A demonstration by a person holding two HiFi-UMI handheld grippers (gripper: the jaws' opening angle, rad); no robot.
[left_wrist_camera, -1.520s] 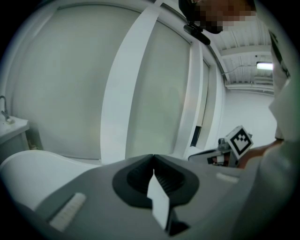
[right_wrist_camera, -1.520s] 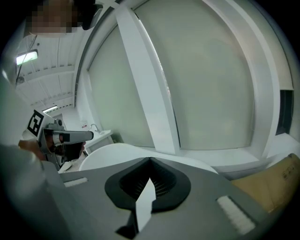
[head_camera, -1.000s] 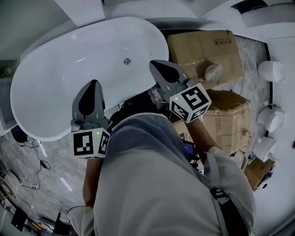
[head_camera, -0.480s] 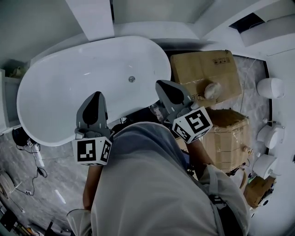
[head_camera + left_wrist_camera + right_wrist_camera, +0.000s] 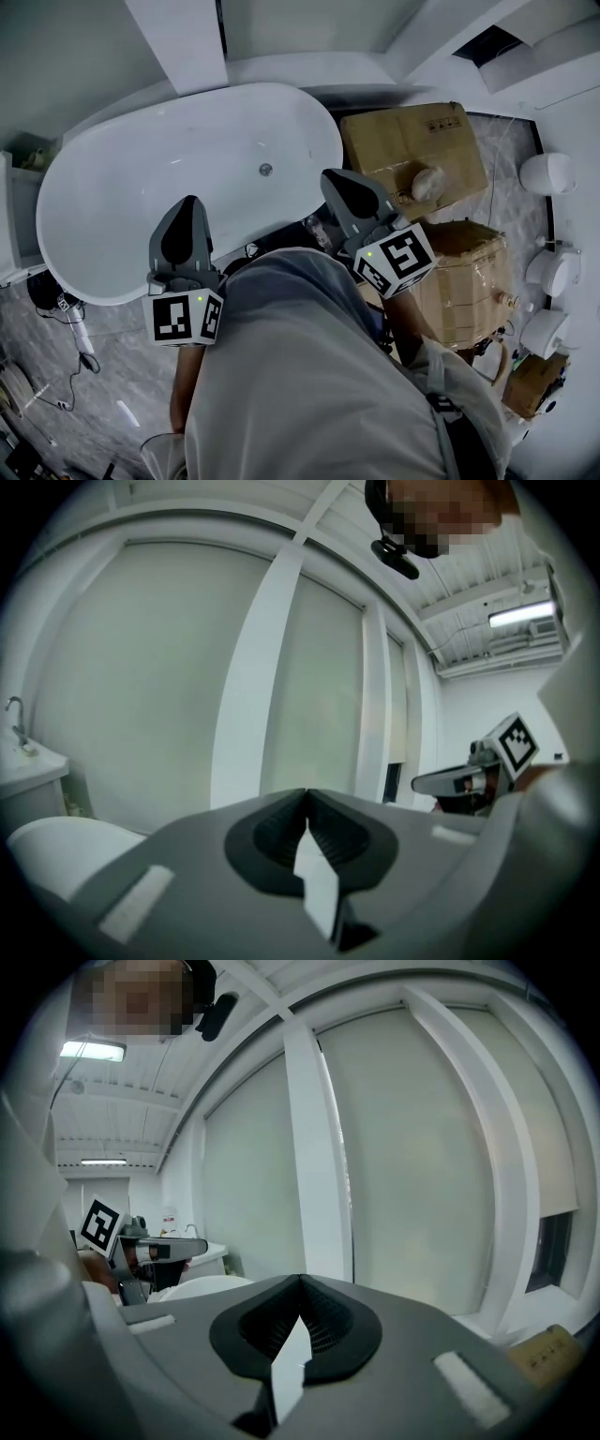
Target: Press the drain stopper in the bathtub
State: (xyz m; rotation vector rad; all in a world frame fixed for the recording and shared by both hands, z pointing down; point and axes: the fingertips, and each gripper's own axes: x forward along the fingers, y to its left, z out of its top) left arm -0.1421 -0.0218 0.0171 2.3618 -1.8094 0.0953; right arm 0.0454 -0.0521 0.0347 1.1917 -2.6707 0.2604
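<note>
Hardly any change over the last second beyond a drift of the whole picture: white oval freestanding bathtub (image 5: 141,187) now lower and more central in the head view, small round metal drain stopper (image 5: 265,170) carried down with it from near the top edge to upper centre. Left gripper (image 5: 187,201) and right gripper (image 5: 329,176) likewise lower in the frame, at about the same gap from the stopper as before, so no real closing of distance yet. Both on the near side of the tub: left one overlapping the near rim at centre left, right one just off the tub's right end, beside the brown cardboard boxes (image 5: 405,141) at upper right. In the left gripper view, fingers (image 5: 267,841) pressed together with nothing between them; same in the right gripper view, tips met and empty, aimed at pale wall panels (image 5: 412,1147) rather than down into the tub. Judged from this: approach barely begun, press not yet made, a reach over the rim and down to the tub floor still needed. As for the stopper: a small grey disc with a darker ring, flat on the bare white tub floor, slightly right of the tub's middle, well apart from both grippers; too small to tell whether raised or already down.
</note>
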